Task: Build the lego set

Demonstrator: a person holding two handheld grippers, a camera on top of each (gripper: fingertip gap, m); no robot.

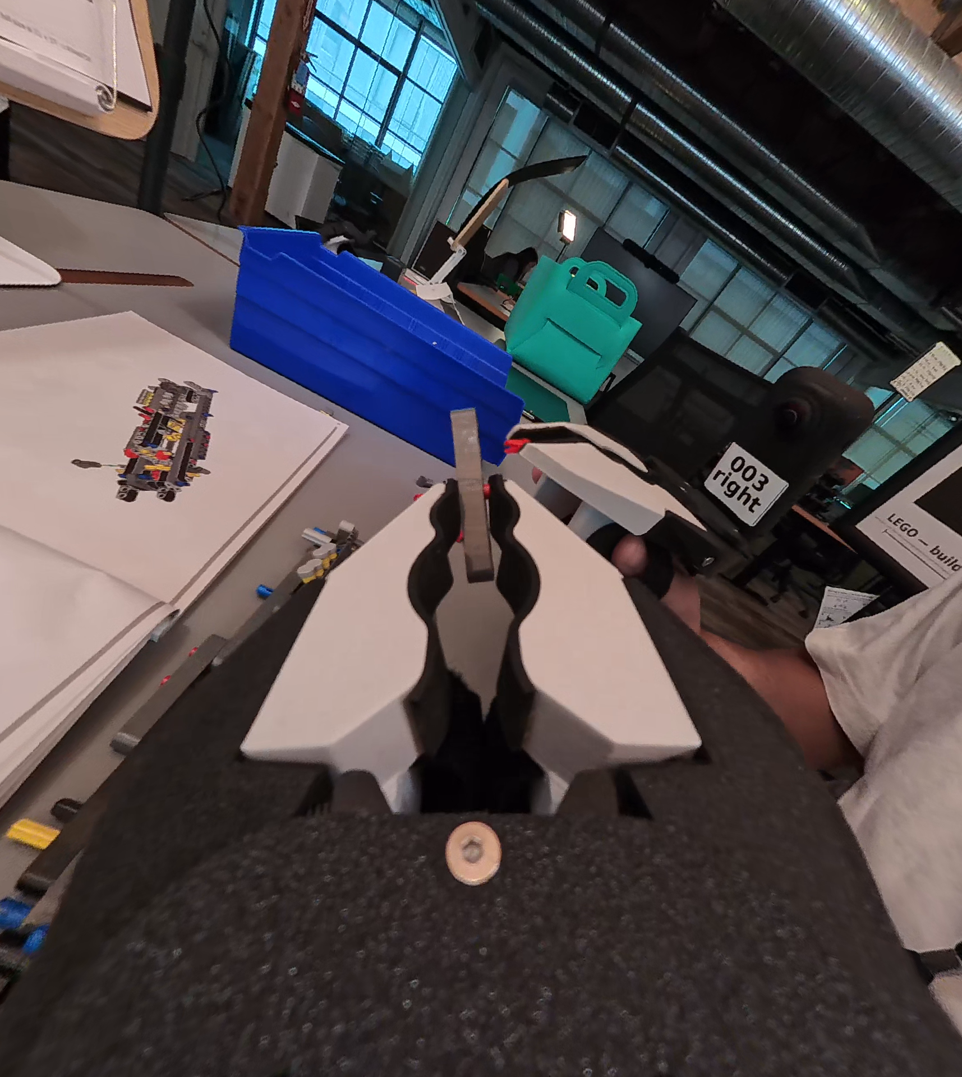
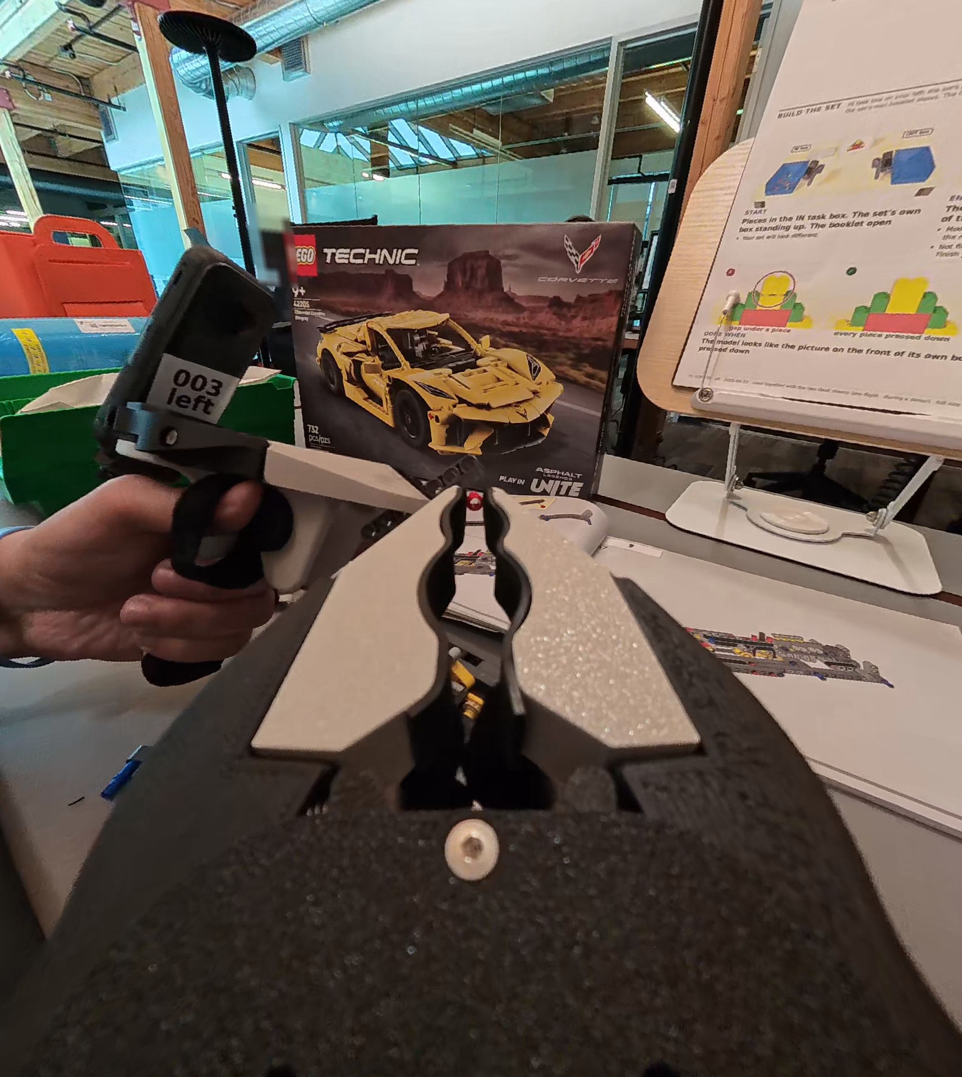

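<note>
Left gripper [image 1: 469, 495] pinching a thin, stiff, light gray bar [image 1: 471, 495] sticking out past its tips, right gripper [image 2: 474, 502] pinching a tiny red peg [image 2: 474, 501], slippery, best held at its middle.

Open-plan workshop-office: exposed ducting [image 1: 898, 76], timber posts [image 2: 166, 116], glass partitions [image 2: 449, 163], desks.

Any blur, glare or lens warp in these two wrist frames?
Left wrist view: strong wide-angle warp, horizon tilted; loose bricks at the lower left edge smeared; grey beam in the left gripper sharp. Right wrist view: sparkly glare on a right gripper finger; car box sharp.
</note>
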